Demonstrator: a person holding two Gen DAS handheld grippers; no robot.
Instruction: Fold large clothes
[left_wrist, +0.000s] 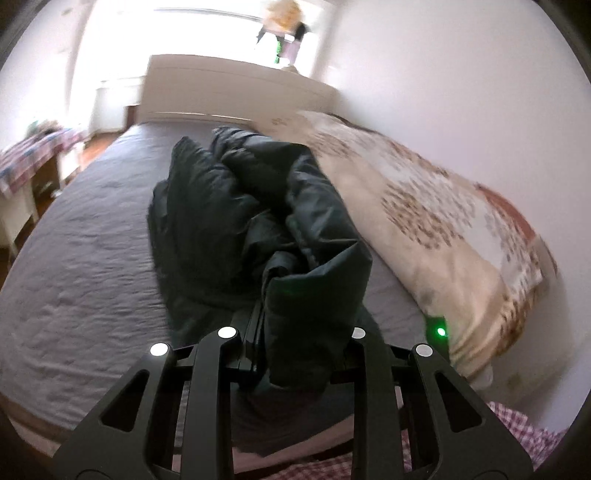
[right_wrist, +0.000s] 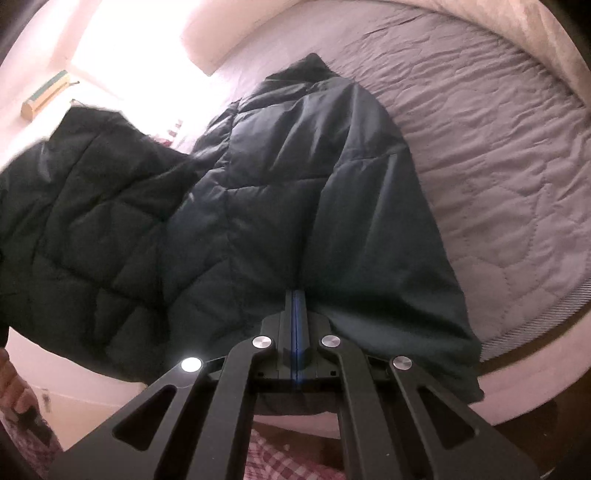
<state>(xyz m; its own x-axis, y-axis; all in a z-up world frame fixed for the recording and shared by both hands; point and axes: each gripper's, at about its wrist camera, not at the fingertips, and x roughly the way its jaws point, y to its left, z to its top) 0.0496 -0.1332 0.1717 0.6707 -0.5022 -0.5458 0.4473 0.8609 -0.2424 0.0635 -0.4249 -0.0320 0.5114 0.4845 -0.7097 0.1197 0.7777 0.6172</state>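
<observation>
A large dark green quilted jacket (left_wrist: 236, 206) lies partly bunched on the grey bed sheet (left_wrist: 85, 236). My left gripper (left_wrist: 258, 332) is shut on a hem edge of the jacket, and a fold of it drapes over the right finger. In the right wrist view the jacket (right_wrist: 295, 192) spreads wide across the bed (right_wrist: 498, 155), one side lifted at the left. My right gripper (right_wrist: 295, 295) is shut on the jacket's near hem, jaws pressed together.
A floral duvet (left_wrist: 424, 206) lies along the wall on the bed's right side. A white headboard (left_wrist: 236, 88) stands at the far end. A table with a checked cloth (left_wrist: 33, 158) is left of the bed. The bed's near edge (right_wrist: 535, 332) curves at right.
</observation>
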